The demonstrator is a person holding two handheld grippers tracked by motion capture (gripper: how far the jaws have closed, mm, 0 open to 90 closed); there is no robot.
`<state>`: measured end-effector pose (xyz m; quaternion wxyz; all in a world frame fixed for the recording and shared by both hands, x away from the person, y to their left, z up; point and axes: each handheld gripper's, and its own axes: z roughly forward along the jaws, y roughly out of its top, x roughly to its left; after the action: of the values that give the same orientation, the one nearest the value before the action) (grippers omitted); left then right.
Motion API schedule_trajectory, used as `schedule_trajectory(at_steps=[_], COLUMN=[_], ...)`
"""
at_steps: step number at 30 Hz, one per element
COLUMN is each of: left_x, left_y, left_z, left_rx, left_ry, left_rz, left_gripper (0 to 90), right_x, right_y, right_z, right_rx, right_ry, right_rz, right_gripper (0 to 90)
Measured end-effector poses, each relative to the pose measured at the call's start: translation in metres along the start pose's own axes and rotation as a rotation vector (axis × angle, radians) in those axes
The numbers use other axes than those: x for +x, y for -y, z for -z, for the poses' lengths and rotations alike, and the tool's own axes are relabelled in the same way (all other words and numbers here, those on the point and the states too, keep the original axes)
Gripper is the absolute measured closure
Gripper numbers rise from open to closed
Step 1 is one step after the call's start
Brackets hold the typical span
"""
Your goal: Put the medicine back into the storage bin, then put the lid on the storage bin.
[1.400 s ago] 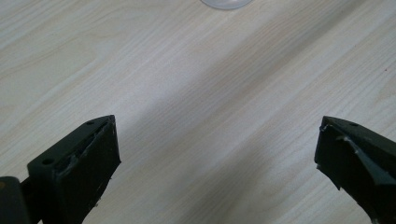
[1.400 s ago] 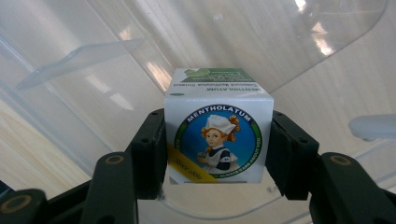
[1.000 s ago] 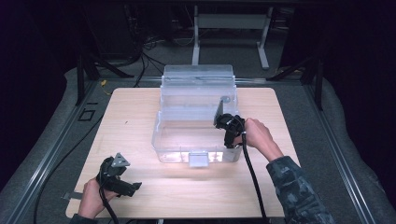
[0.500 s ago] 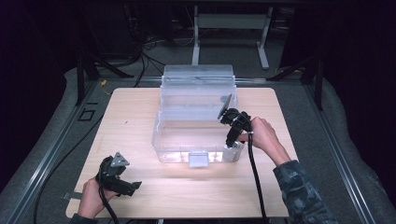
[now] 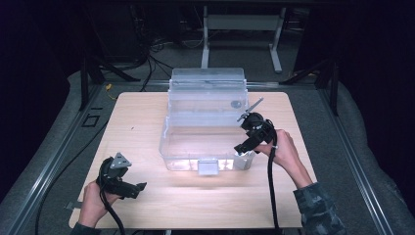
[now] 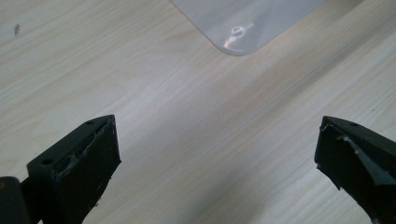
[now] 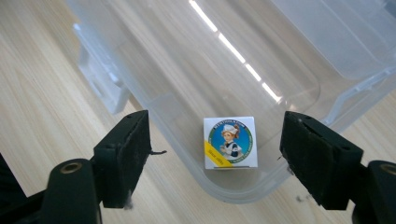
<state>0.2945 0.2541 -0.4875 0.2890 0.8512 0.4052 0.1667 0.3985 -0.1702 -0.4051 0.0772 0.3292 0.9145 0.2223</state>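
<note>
Over the last second the right gripper [image 5: 243, 145] has moved away from the inside of the clear plastic bin [image 5: 205, 105], drawing back toward the bin's right front corner and out over its rim. The person's right hand [image 5: 284, 152] has shifted outward toward the right edge of the table with it. The gripper's grey plate now stands higher and tilts up.

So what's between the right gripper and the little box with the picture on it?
Nothing. In the right gripper view, the open right gripper hangs above the little box, which sits inside the clear bin.
</note>
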Motion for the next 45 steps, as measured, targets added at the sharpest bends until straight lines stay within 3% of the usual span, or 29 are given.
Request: schedule_trajectory(at_steps=[7,13,18,23,28,36,39,45], left_x=[0.006,0.007,0.007,0.007,0.01,0.016,0.018,0.025], left_y=[-0.023,-0.052,-0.071,-0.1,-0.125,-0.162,-0.177,-0.205], left_z=[0.012,0.013,0.009,0.003,-0.003,-0.017,-0.023,-0.035], left_rx=[-0.044,-0.067,-0.062,-0.05,-0.061,-0.089,-0.095,-0.104], left_ry=[-0.016,-0.012,0.013,0.045,0.092,0.193,0.204,0.21], left_rz=[-0.03,-0.067,-0.093,-0.123,-0.128,-0.115,-0.115,-0.111], left_gripper=[0.1,0.1,0.1,0.1,0.1,0.1,0.1,0.2], right_x=[0.019,0.023,0.022,0.022,0.023,0.025,0.025,0.026], right_y=[0.021,0.037,0.045,0.051,0.051,0.052,0.051,0.049], right_z=[0.003,0.003,0.003,-0.003,-0.002,-0.004,-0.011,-0.017], right_rx=[-0.108,-0.141,-0.168,-0.185,-0.184,-0.206,-0.211,-0.204], right_ry=[0.002,-0.005,-0.009,-0.023,0.002,-0.03,-0.058,-0.056], right_rz=[0.035,0.005,-0.014,-0.026,-0.015,-0.009,-0.011,-0.005], right_gripper=[21.9,21.3,21.1,20.8,21.0,21.5,21.5,21.8])
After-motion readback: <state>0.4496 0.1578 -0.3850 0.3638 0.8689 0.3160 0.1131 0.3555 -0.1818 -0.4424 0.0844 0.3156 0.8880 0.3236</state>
